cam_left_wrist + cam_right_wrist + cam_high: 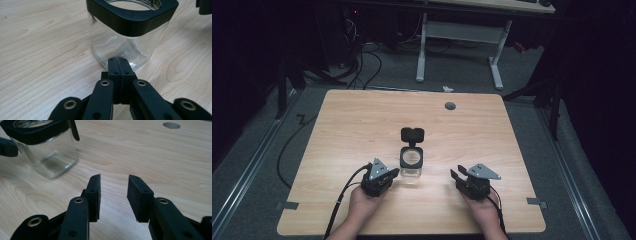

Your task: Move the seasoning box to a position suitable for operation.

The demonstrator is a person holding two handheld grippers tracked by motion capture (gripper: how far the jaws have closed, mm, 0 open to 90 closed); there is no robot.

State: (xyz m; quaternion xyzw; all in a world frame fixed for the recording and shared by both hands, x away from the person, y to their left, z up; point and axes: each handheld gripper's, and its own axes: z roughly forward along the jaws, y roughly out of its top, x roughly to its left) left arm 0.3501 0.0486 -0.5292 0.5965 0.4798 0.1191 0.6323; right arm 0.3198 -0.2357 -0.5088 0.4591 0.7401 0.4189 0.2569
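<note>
Two hands at the 6 o'clock edge in the high view, one gripper each. Left hand (362,202) holds the left gripper (393,173), jaws pressed together with nothing between them, tips pointing toward 2 o'clock and close to the jar's near left side; whether they touch the glass, cannot tell. Right hand (484,210) holds the right gripper (457,174), jaws parted with bare tabletop in the gap, aimed toward 11 o'clock, well apart from the jar.

Table (362,125): one, rectangular with rounded corners, pale wood-grain surface, smooth. One round grey grommet (450,105) set near its 1 o'clock part.

Jar (412,162): one, at table centre, slightly toward 6 o'clock, between the two grippers. Clear glass, square body with rounded corners, black collar round a circular mouth. Glass looks empty in both gripper views; wood grain reads straight through the walls. One black lid (412,135) stands flipped open at the jar's 12 o'clock side.

Grey three-cornered plates: two, one atop each gripper. Black cables: two, trailing back toward 6 o'clock.
</note>
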